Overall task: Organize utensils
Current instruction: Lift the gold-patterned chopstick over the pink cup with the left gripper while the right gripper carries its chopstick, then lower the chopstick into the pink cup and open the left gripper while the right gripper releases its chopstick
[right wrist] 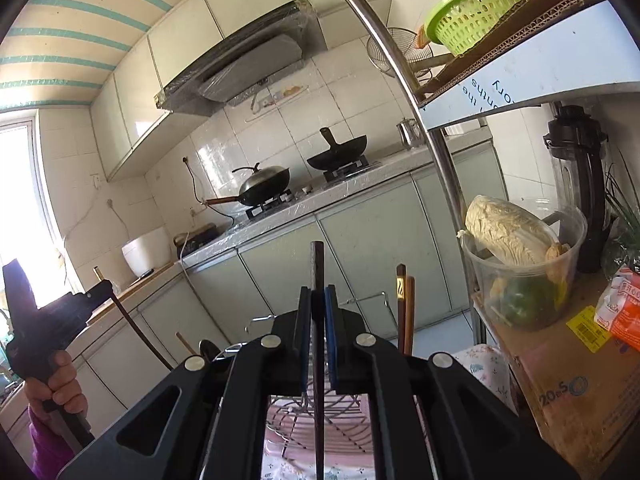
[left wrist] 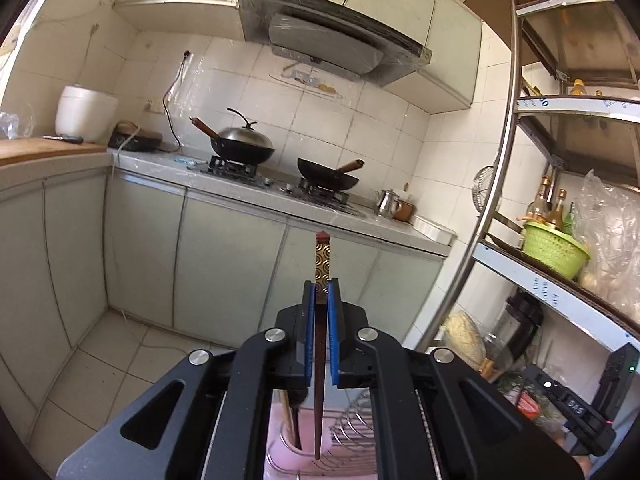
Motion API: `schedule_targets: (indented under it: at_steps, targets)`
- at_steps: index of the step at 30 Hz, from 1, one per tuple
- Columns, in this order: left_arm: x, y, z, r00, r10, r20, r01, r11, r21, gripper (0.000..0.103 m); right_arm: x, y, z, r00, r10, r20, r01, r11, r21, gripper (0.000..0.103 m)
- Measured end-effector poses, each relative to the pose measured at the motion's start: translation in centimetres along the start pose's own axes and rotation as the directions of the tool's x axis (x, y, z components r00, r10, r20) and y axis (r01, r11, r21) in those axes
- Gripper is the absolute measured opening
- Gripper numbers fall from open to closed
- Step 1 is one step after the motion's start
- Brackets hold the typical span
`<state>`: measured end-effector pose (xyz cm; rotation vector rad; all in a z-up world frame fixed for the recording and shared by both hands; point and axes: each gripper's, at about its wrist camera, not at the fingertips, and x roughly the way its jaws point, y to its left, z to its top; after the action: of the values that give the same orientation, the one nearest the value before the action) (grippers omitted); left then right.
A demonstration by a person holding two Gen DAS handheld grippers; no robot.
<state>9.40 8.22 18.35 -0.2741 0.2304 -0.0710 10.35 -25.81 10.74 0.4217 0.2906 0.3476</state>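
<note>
Two woks sit on the stove: the lidded wok left, the open wok right. A steel kettle stands near the desk's right end. A green basket occupies the shelf.

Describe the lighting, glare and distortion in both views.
Left wrist view: even daylight, sheen on the range hood, fisheye bending the shelf post.
Right wrist view: blown-out window silhouetting the left tool, curved cabinets, dark corner vignette.

We saw glossy white wall tiles, a shiny metal rack post, a perforated green plastic basket and a dark lacquered chopstick.
</note>
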Motion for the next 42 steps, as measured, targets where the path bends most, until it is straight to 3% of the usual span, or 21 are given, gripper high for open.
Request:
schedule_targets:
  at_steps: [5, 12, 19, 30, 36, 42]
  targets:
    - [1.7, 0.0, -0.5, 1.000, 0.030, 0.004, -0.030, 0.999, 0.030, 0.005, 0.5, 0.0, 0.4, 1.000, -0.016, 0.024, 0.017, 1.000, -0.018, 0.006]
    - [4.2, 0.6, -3.5, 0.995, 0.034, -0.095, -0.029, 0.998, 0.052, 0.005, 1.3, -0.3, 1.2, 0.993, -0.044, 0.108, 0.049, 0.998, -0.042, 0.006]
    - [6.1, 1.8, -7.9, 0.978, 0.032, -0.207, -0.027, 0.999, 0.029, 0.005, 3.1, -1.0, 0.9, 0.978, -0.107, 0.178, 0.122, 0.990, -0.076, 0.006]
    - [7.2, 3.0, -9.0, 0.973, 0.027, -0.229, -0.029, 1.000, -0.009, 0.005, 6.3, -3.7, -0.7, 0.967, -0.170, 0.189, 0.187, 0.979, -0.076, 0.006]
    - [7.1, 3.1, -9.2, 0.975, 0.030, -0.219, -0.036, 0.999, -0.023, 0.005, 6.7, -4.0, -1.9, 0.968, -0.190, 0.162, 0.206, 0.974, -0.094, 0.006]
    - [6.9, 3.0, -9.5, 0.976, 0.030, -0.215, -0.038, 0.999, -0.032, 0.006, 7.2, -3.9, -3.5, 0.977, -0.199, 0.080, 0.207, 0.971, -0.119, 0.006]
